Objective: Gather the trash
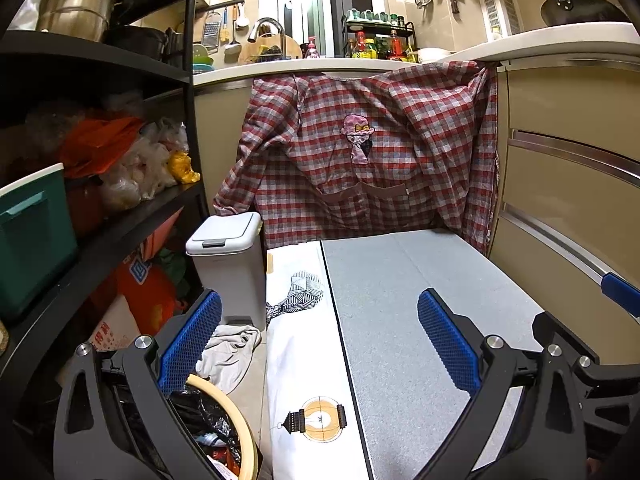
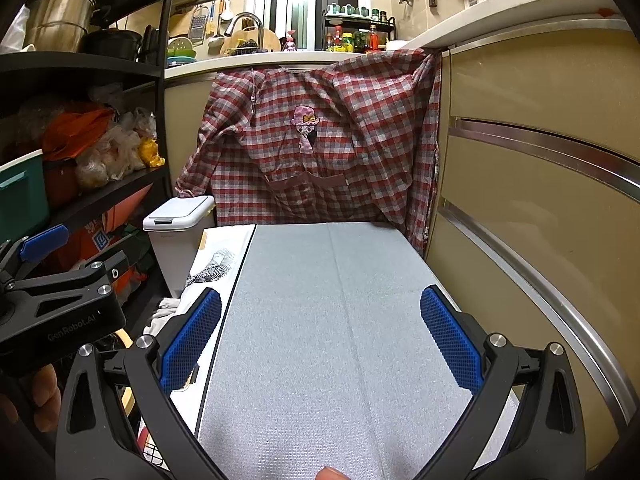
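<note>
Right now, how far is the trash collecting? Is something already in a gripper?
The grey mat shows no trash on it, so the surface looks cleared. Nothing is in hand: the left gripper and the right gripper are both open. The round bin at lower left already holds trash in a black bag. What is left cannot be told.

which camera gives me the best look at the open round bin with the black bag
The left wrist view: the round bin shows its cream rim, black liner and trash inside. The right wrist view catches only a sliver of rim behind the left gripper.
</note>
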### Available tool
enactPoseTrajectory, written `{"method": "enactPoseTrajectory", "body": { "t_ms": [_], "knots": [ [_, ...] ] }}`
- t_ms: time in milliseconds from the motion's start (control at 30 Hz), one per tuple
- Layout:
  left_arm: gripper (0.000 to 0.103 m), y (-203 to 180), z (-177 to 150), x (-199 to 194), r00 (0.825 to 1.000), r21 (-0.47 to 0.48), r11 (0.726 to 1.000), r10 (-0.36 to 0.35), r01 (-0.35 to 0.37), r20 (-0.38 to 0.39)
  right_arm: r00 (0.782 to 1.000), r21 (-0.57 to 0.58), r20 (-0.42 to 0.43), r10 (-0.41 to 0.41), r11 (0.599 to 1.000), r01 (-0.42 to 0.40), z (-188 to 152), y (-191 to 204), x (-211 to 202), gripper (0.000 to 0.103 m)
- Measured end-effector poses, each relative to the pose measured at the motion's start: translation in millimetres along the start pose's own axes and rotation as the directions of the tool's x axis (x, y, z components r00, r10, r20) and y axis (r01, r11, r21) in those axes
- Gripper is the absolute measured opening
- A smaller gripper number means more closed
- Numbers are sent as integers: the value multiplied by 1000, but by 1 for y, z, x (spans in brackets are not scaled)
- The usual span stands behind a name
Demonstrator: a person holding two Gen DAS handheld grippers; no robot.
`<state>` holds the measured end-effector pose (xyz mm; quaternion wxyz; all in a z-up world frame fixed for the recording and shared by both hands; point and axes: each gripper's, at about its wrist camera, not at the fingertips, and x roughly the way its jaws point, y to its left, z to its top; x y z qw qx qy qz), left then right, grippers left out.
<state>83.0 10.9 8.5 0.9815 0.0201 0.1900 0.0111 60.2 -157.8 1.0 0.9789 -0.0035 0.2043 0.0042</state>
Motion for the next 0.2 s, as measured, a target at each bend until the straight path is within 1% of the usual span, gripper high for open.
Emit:
{"method": "enactPoseTrajectory", "body": {
  "t_ms": [200],
  "knots": [
    [96, 1, 0, 2, 1000, -1, 1000, -9, 9, -17, 1000, 1, 1, -1, 1000, 1, 0, -1, 0, 98]
  ]
}}
